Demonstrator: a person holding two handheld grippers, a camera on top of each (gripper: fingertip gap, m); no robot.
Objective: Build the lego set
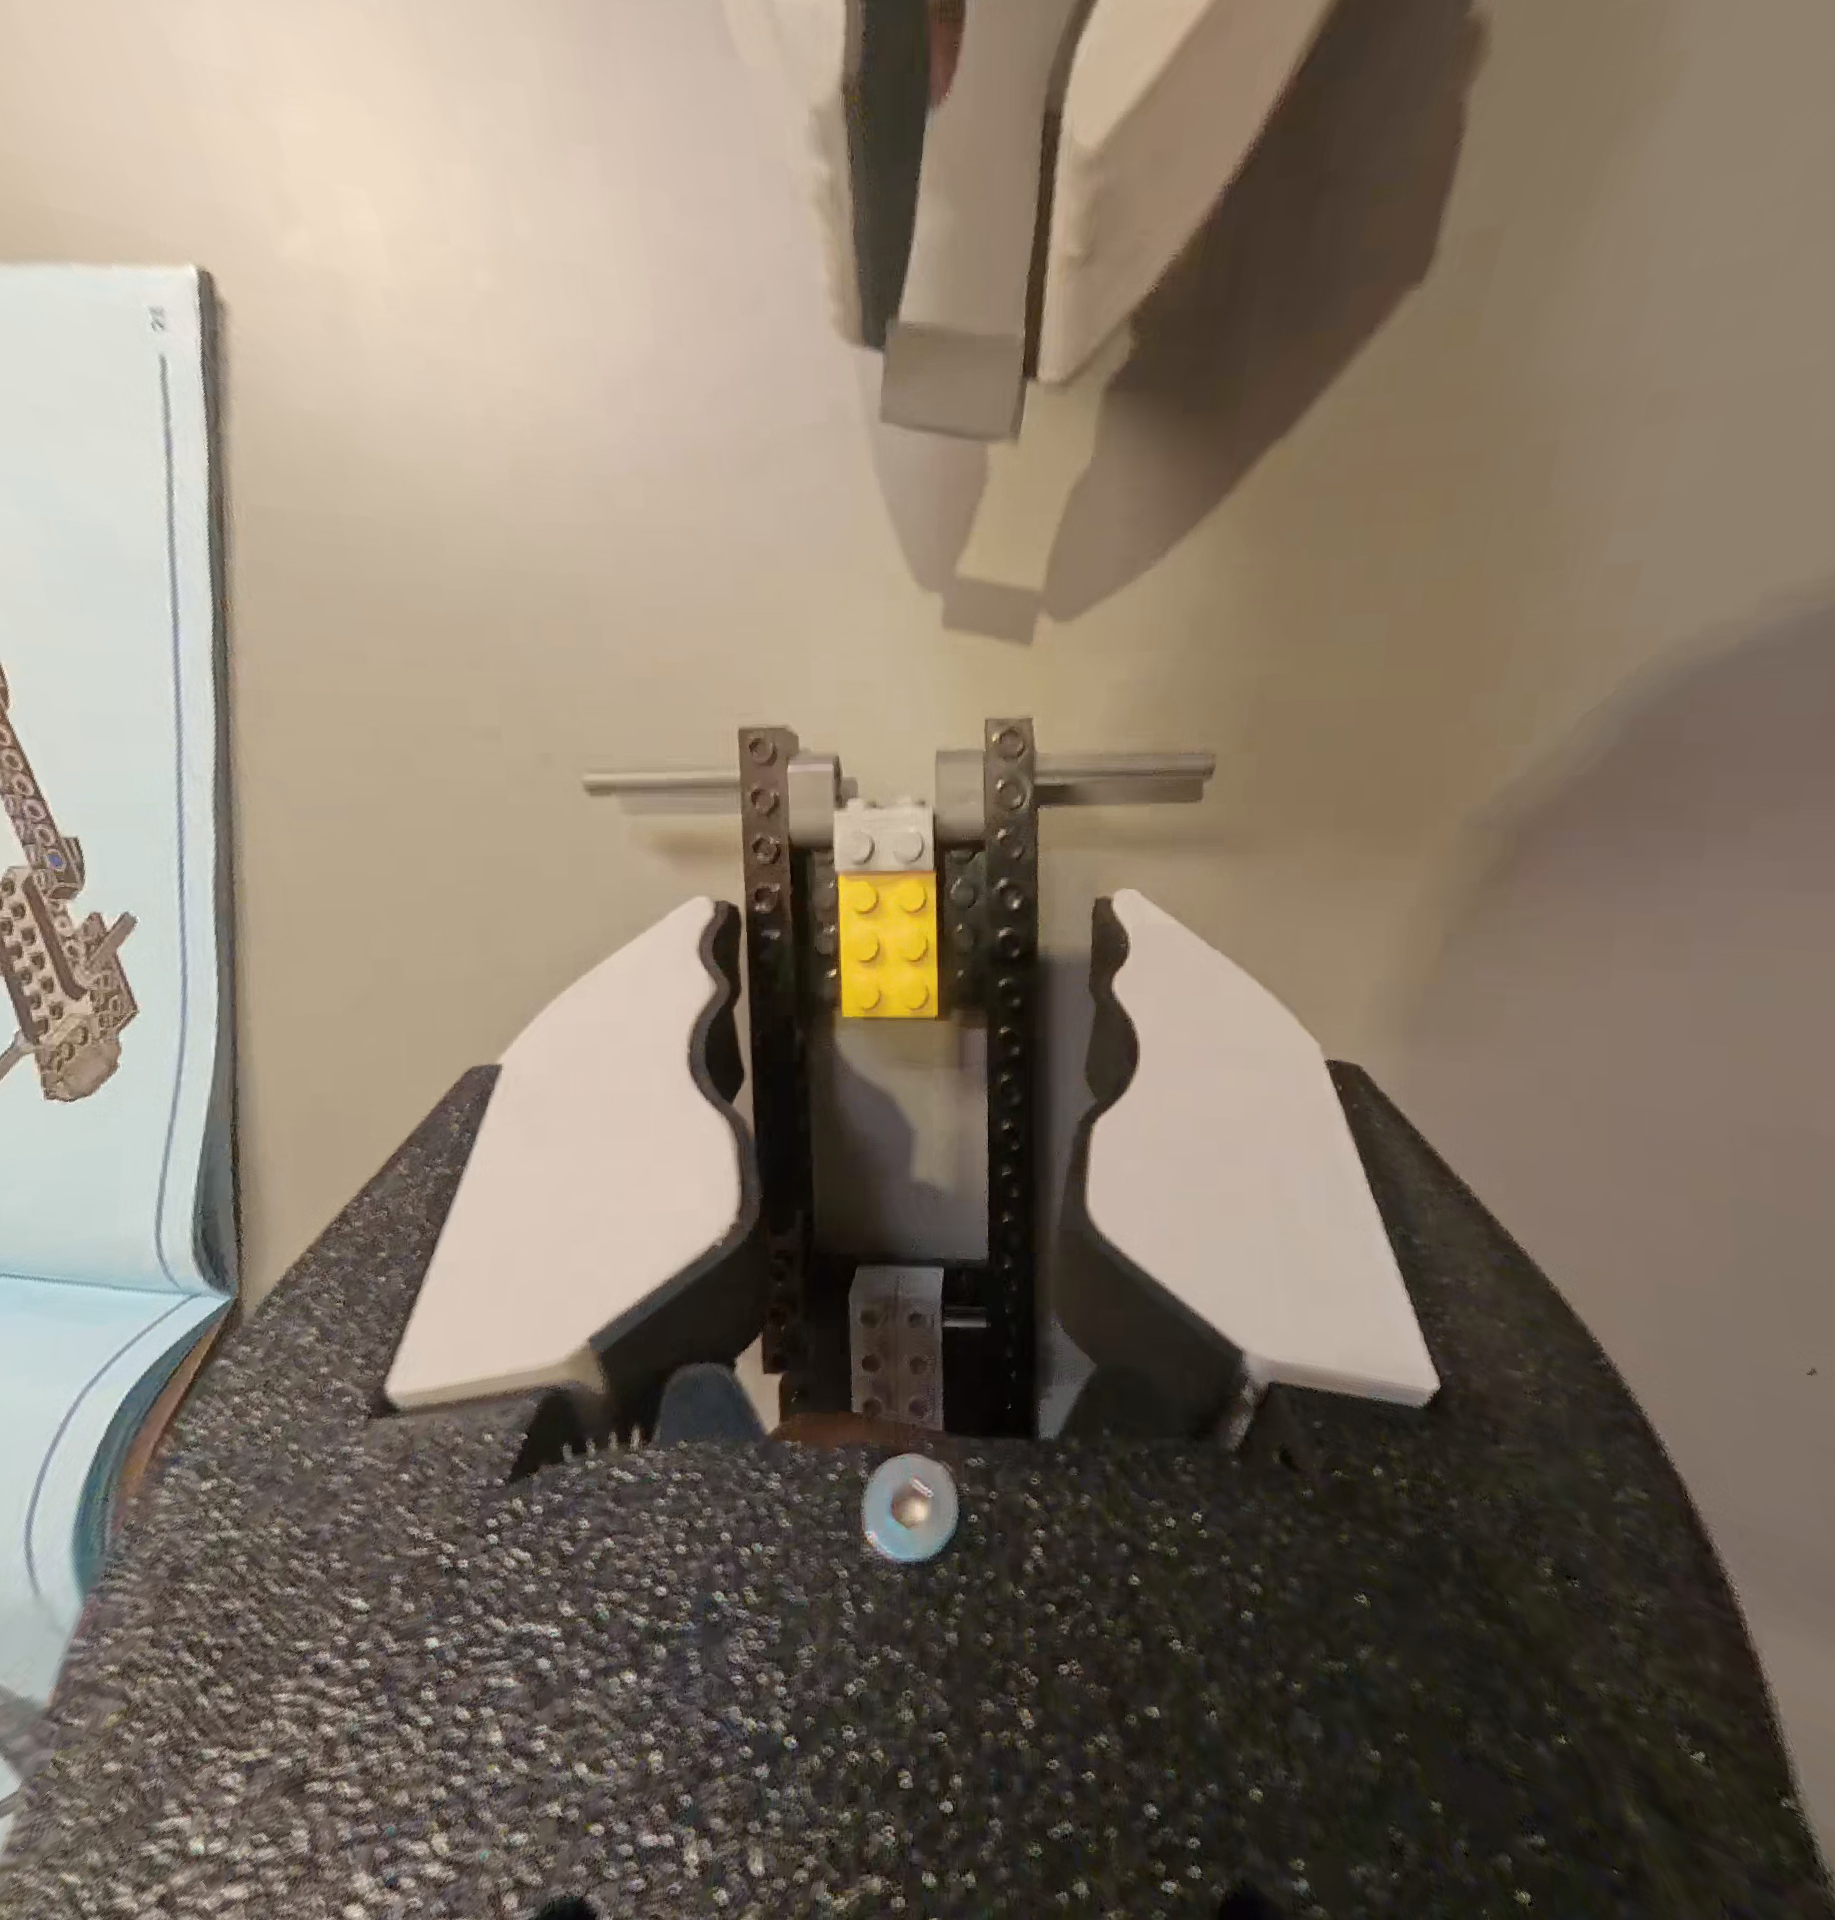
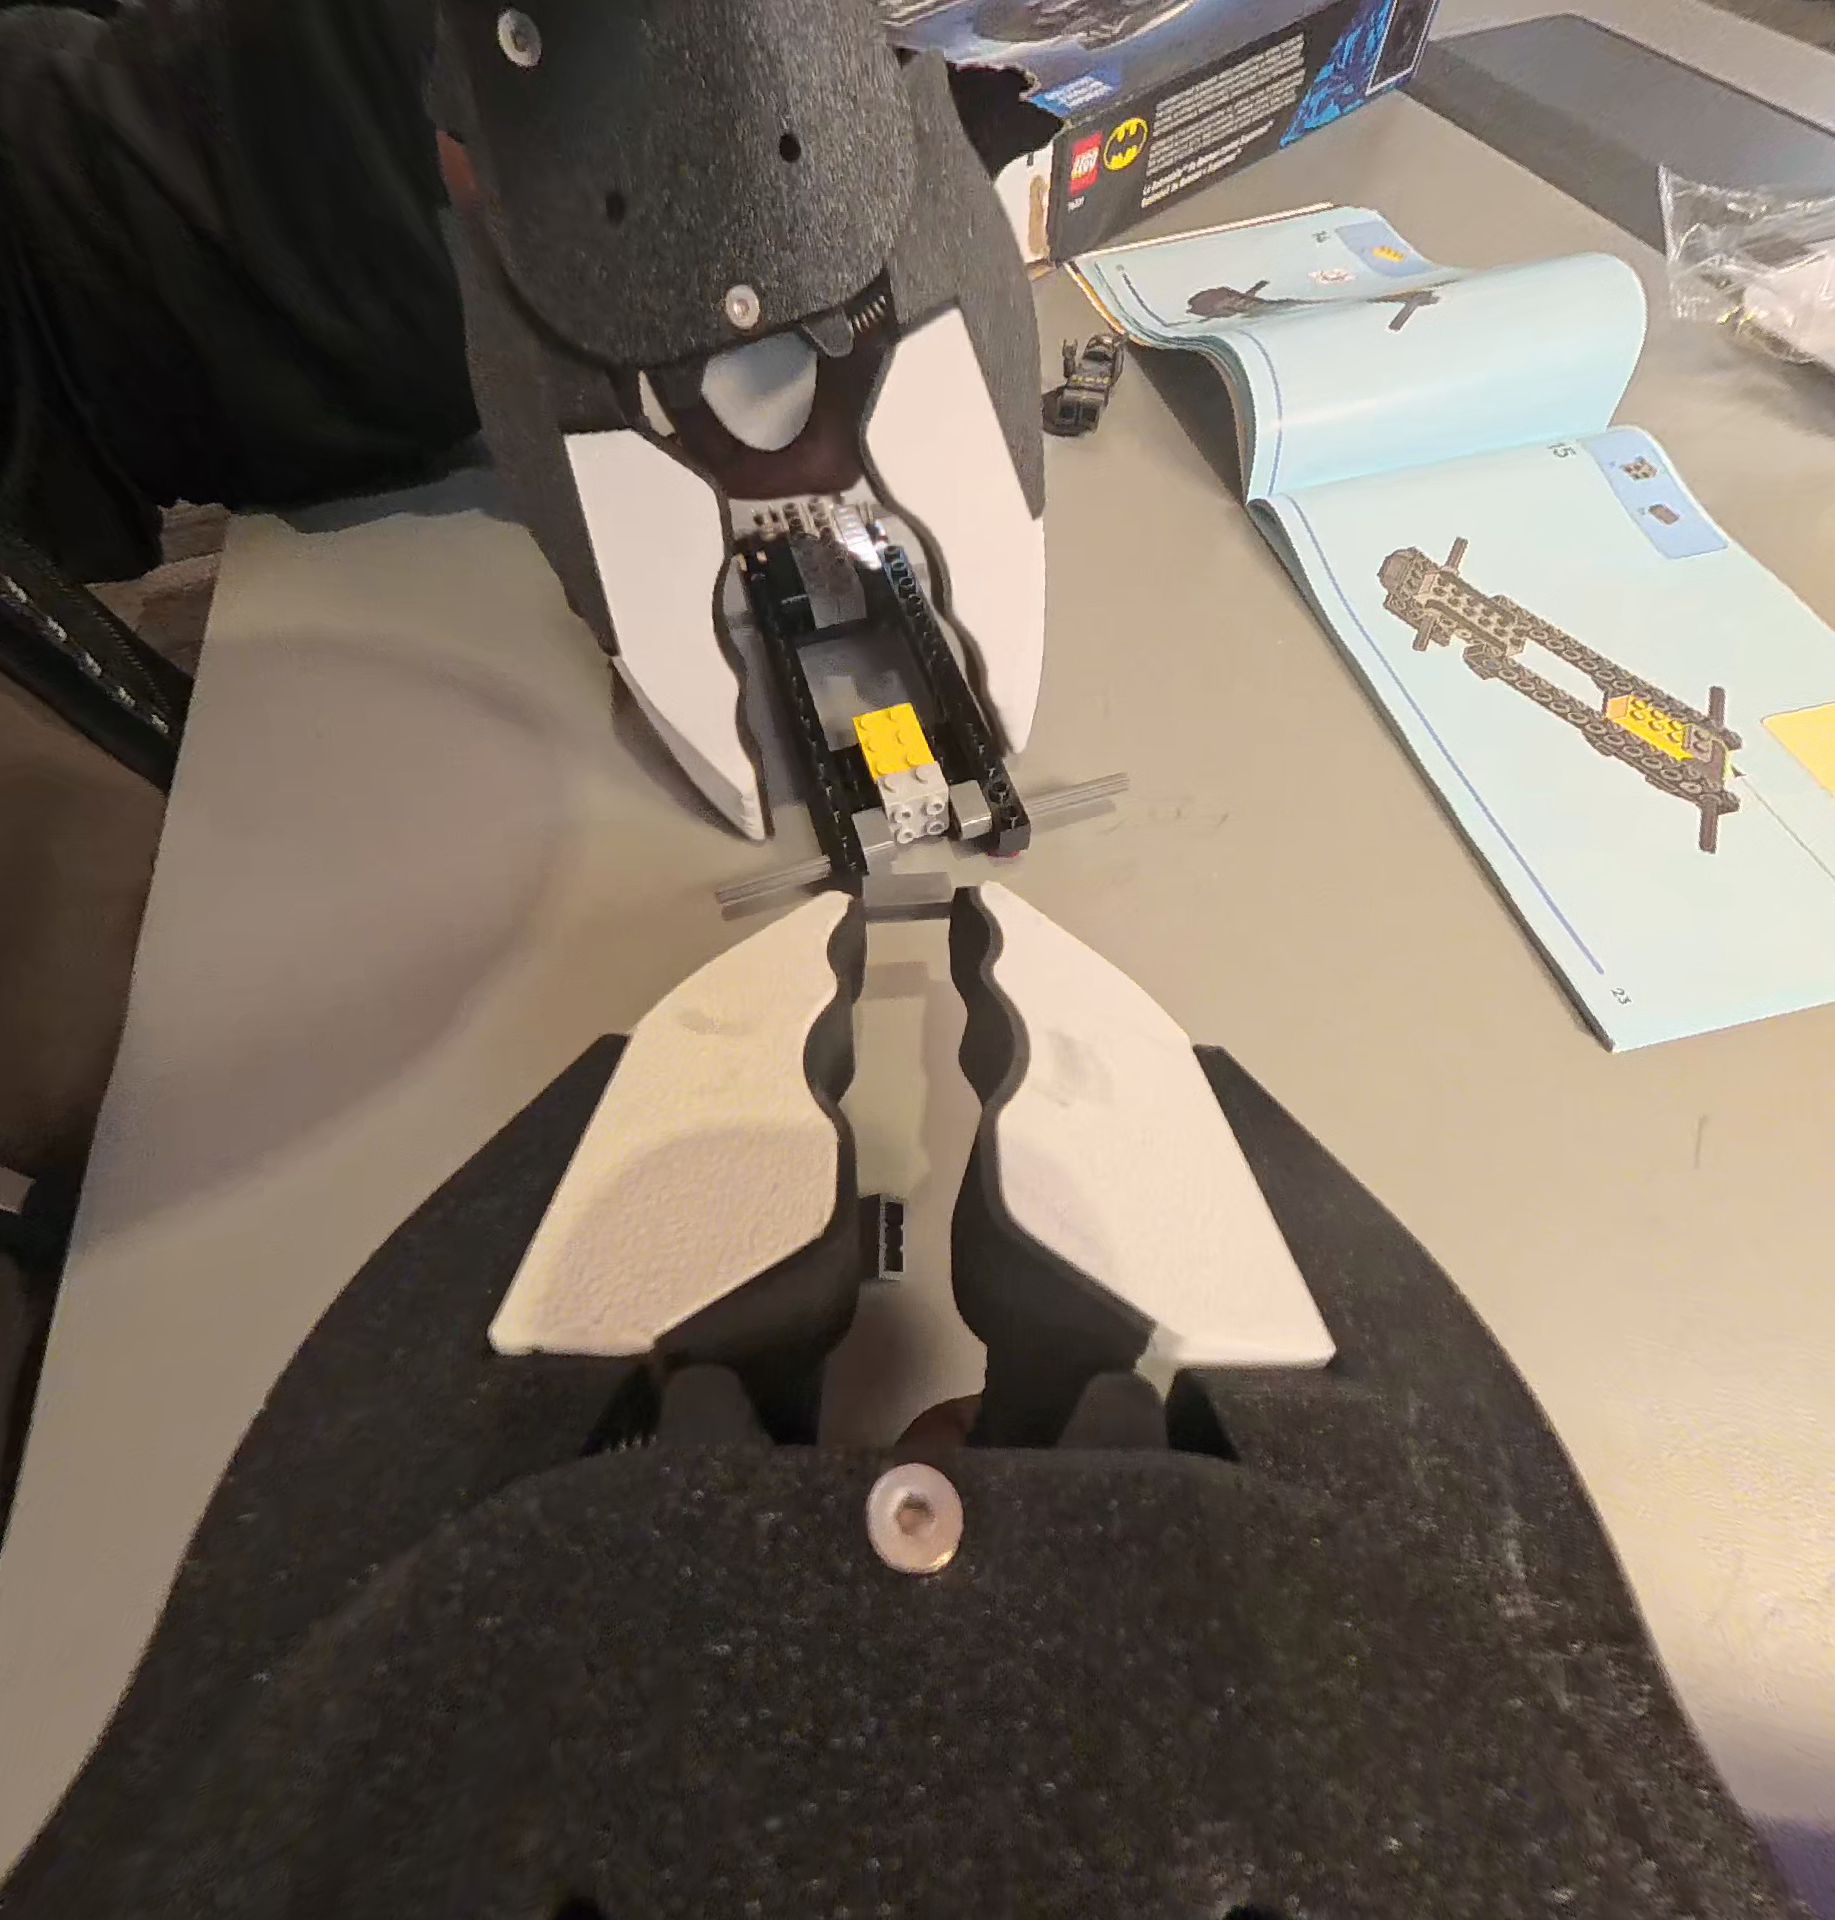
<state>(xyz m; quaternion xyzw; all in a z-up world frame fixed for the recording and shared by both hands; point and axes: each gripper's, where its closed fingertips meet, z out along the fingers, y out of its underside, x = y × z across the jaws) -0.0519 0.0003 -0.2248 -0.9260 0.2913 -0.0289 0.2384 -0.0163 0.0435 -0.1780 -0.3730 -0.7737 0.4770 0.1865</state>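
A black brick frame (image 1: 1012, 1039) lies on the table, with a yellow brick (image 1: 889, 945), a light grey brick (image 1: 884, 836) and a grey axle (image 1: 1131, 774) across its far end. My left gripper (image 1: 913, 909) is open and straddles the frame; its right pad stands clear of the beam. It also shows in the right wrist view (image 2: 897, 779), over the frame (image 2: 980, 727). My right gripper (image 2: 908, 920) is shut on a grey brick piece (image 2: 905, 894), just short of the frame's axle end. In the left wrist view that piece (image 1: 949, 390) sticks out of the right gripper's fingertips above the table.
An open pale blue instruction booklet (image 2: 1515, 623) lies right of the frame, and at the left edge of the left wrist view (image 1: 61, 831). A dark set box (image 2: 1256, 94), small dark parts (image 2: 1084, 379) and a clear plastic bag (image 2: 1775, 270) lie behind. A person's dark sleeve (image 2: 165, 260) is at far left. The gap from one gripper's tips to the other's is roughly 8 centimetres.
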